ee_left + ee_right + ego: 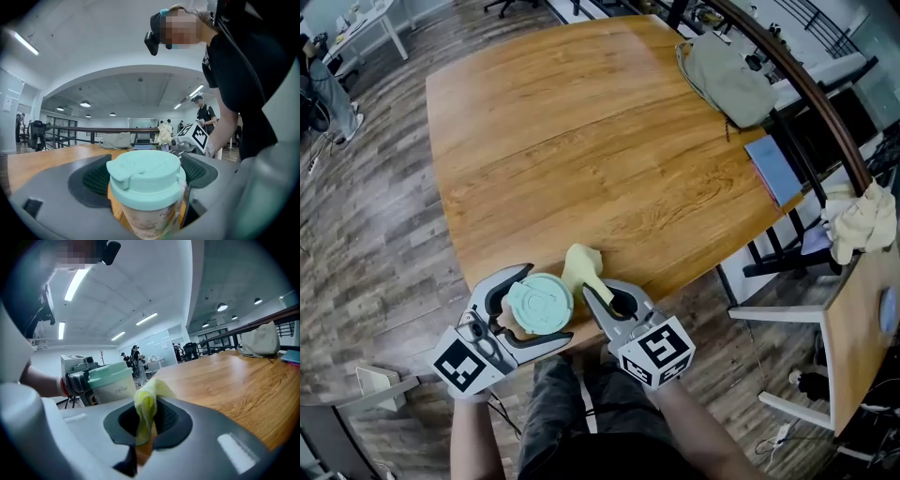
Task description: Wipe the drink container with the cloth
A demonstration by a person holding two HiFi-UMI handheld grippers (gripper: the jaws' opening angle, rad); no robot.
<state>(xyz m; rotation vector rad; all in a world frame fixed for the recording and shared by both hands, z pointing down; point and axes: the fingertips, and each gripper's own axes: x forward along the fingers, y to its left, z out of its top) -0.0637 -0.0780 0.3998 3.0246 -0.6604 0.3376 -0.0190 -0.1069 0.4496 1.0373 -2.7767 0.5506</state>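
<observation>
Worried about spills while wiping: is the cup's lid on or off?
On. The mint lid covers the whole top of the cup, which is held upright by the left gripper.

The drink container (539, 303) sits between the jaws of the left hand-held gripper (548, 304), at the counter's (581, 141) near edge; the cloth (581, 265), in the right hand-held gripper (605, 298), is just right of it

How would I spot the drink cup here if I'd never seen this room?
Start at the big wooden table and go to its near edge. There the left tool grips a pale cup. Its mint-green lid sets it apart from the yellow cloth in the right tool beside it.
</observation>
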